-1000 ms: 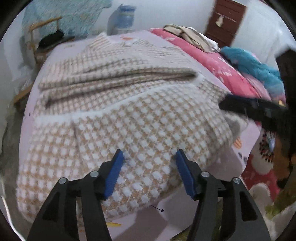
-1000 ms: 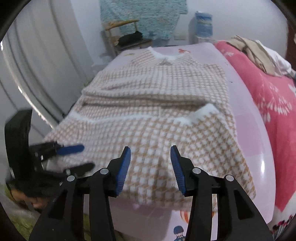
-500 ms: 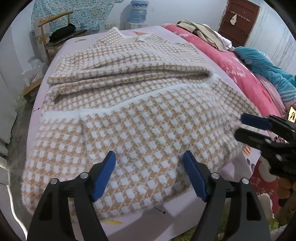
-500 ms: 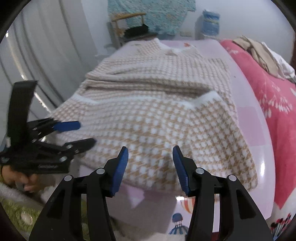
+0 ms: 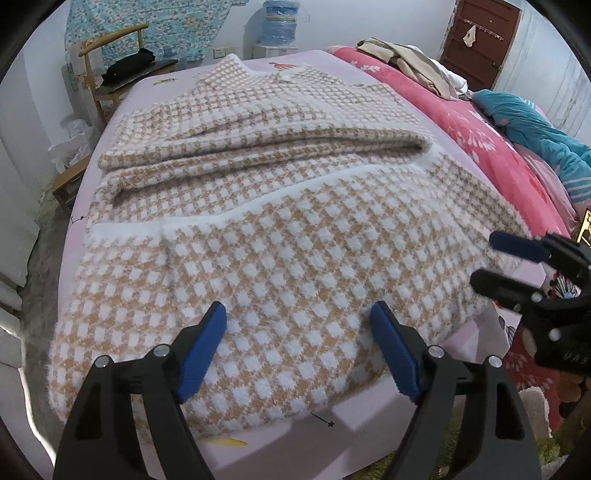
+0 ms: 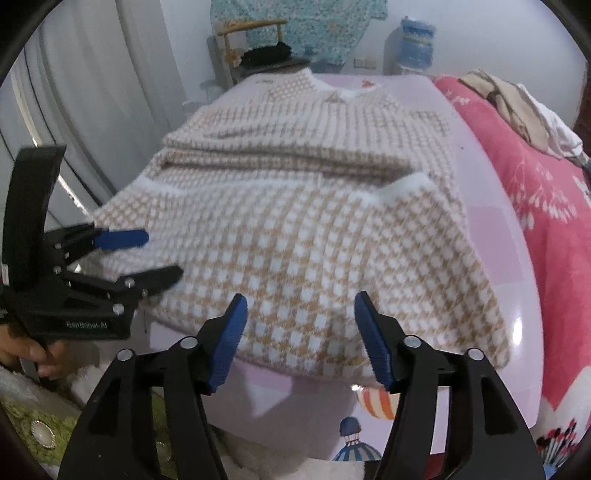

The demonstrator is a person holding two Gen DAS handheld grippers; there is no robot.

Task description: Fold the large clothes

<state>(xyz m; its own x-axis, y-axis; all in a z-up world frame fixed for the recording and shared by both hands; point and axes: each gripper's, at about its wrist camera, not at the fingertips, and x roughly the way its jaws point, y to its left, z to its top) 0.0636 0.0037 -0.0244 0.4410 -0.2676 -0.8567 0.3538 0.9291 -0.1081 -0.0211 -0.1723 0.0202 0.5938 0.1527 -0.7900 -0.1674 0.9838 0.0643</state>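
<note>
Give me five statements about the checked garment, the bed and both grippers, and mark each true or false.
1. The checked sweater lies spread on the pink sheet. True.
2. The left gripper is clamped on the hem. False: its jaws stand open with nothing pinched.
3. The right gripper is open. True.
4. A sleeve is folded across the sweater's body. True.
5. The water bottle stands on the bed. False: it stands beyond the bed, by the wall.
</note>
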